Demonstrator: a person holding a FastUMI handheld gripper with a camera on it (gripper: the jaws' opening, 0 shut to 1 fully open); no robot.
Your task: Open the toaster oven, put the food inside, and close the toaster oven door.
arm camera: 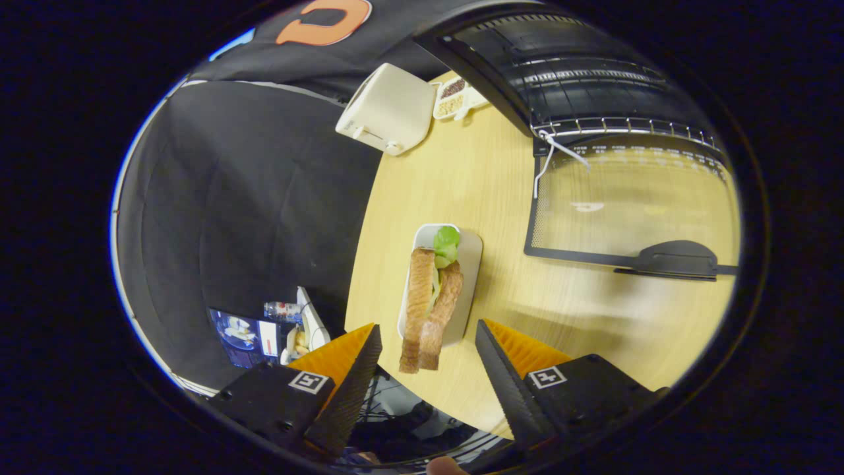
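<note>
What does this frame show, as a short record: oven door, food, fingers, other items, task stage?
oven door: toaster oven open, glass door folded down flat over the table
food: sandwich with lettuce on a white tray, outside the oven
fingers: gripper open, sandwich's near end between them, no contact
other items: white toaster, small divided dish
task stage: door opened; food not yet picked up
</note>
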